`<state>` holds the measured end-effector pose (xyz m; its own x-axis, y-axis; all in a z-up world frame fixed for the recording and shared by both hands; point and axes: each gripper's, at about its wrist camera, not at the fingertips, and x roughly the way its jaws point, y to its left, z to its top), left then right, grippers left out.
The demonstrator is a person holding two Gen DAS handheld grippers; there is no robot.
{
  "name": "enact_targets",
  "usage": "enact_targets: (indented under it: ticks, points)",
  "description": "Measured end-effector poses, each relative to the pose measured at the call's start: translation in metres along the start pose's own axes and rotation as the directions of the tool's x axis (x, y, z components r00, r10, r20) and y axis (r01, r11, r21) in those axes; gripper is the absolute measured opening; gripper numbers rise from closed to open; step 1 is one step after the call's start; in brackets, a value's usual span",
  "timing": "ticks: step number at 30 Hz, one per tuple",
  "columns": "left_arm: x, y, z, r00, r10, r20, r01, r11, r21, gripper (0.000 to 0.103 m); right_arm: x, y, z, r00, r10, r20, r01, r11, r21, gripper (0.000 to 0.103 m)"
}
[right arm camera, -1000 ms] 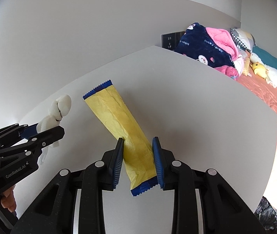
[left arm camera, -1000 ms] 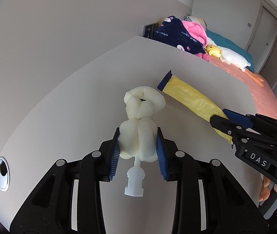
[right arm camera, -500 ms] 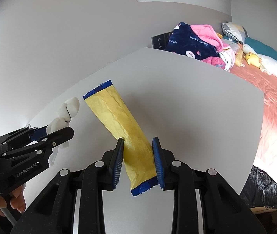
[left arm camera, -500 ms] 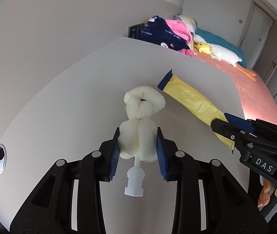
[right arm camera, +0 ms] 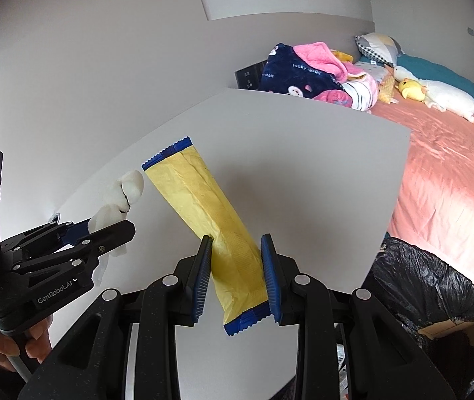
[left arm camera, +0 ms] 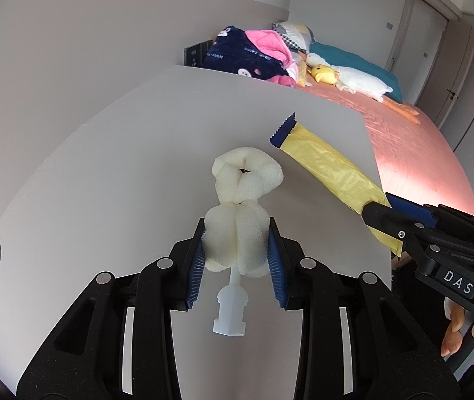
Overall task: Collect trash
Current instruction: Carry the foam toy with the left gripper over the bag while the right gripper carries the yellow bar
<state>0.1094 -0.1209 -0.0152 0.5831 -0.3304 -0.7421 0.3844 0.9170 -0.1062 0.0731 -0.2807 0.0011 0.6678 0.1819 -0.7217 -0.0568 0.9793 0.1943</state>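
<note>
Left gripper [left arm camera: 236, 260] clamps the foam piece [left arm camera: 241, 210], right gripper [right arm camera: 236, 276] clamps the yellow wrapper [right arm camera: 210, 223]; advise keeping both grips firm past the tabletop [right arm camera: 320, 166] right edge until over the black bin bag [right arm camera: 430, 283].

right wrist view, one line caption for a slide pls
Right gripper clamps a yellow wrapper above the white table, black trash bag at lower right.

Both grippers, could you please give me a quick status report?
Left gripper shut on foam wad. Right gripper shut on yellow wrapper. Black bin bag right, path clear.
</note>
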Motion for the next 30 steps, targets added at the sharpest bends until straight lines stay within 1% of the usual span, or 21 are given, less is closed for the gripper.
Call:
enact_targets:
  ticks: [18,30]
  points:
    - [-0.016,-0.065,-0.019,0.997,-0.073,0.01,0.072,0.995,0.076,0.034,-0.061,-0.048,-0.041,0.996,-0.063,0.058,0.057,0.993,0.101,0.031]
    - [-0.014,-0.118,-0.017,0.99,-0.141,-0.001,0.139,0.979,0.149,0.034,-0.104,-0.09,-0.06,0.985,-0.135,0.104,0.115,0.977,0.179,0.031]
